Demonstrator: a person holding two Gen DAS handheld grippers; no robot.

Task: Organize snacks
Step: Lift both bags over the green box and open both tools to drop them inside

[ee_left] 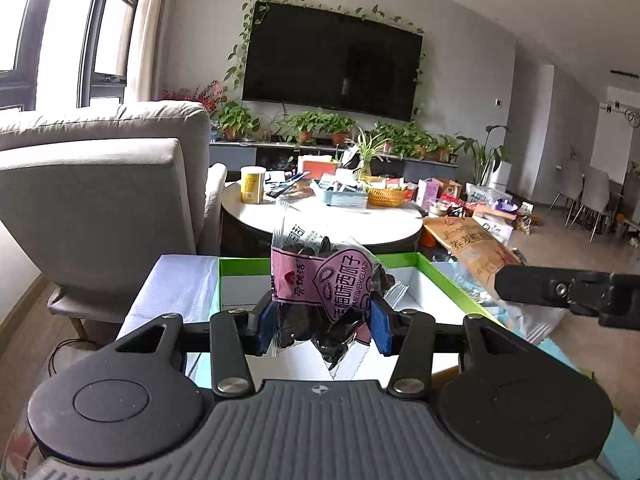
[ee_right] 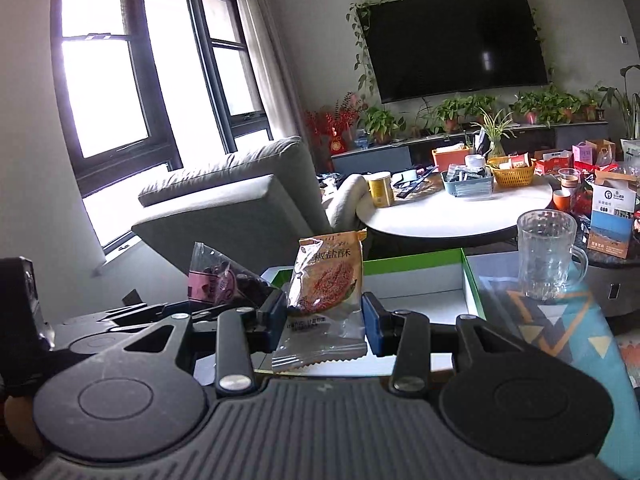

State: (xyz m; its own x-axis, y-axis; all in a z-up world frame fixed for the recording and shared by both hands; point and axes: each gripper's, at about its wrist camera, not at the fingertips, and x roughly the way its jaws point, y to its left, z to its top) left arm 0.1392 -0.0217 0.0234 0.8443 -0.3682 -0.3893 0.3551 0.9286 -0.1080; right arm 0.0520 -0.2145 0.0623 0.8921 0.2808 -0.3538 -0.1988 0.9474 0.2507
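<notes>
The left gripper (ee_left: 324, 322) pinches a crinkly pink seed packet (ee_left: 320, 280); the right gripper (ee_right: 326, 320) pinches a shiny orange cracker packet (ee_right: 324, 284) over the green box (ee_right: 412, 264).

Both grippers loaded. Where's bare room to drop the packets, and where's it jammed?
Free: the white floor of the green-rimmed box, ahead of both grippers. Also the near half of the round white table. Crowded: that table's far side, with a yellow basket and tins. Right of the box, the glass mug blocks passage.

Pink seed packet (ee_left: 324, 280) and orange biscuit packet (ee_right: 326, 284) upright above green-rimmed box (ee_right: 412, 262).
</notes>
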